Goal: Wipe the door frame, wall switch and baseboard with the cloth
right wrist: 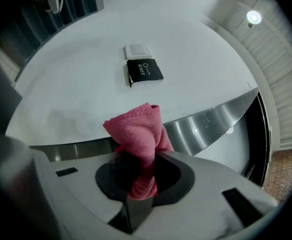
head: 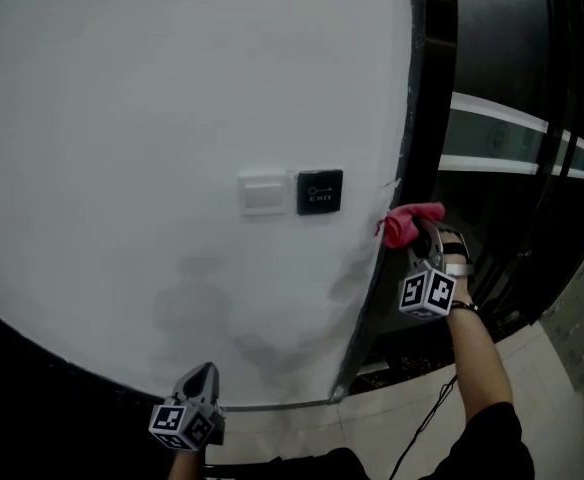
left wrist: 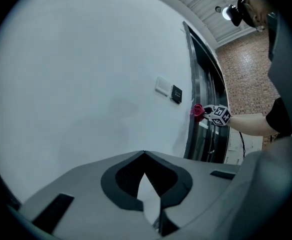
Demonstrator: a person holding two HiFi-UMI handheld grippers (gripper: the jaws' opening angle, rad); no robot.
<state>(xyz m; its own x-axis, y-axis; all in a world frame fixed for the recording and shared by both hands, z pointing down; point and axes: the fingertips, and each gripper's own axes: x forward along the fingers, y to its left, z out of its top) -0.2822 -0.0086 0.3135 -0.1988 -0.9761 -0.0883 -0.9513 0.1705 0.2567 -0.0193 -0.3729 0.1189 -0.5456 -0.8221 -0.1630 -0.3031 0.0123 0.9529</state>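
The right claw (head: 419, 236), clamped on the cloth (head: 408, 223), holds it at the door frame (head: 404, 138) centre right; the switch (head: 263, 193) and baseboard (head: 272, 405) likely remain, and the left claw (head: 200, 373) is closed and empty.

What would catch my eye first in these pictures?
The pink cloth, clamped in the right gripper, stands out against the metal door frame. Just beside it on the white wall sit a white switch and a black EXIT button; the left gripper hangs low, shut and empty.
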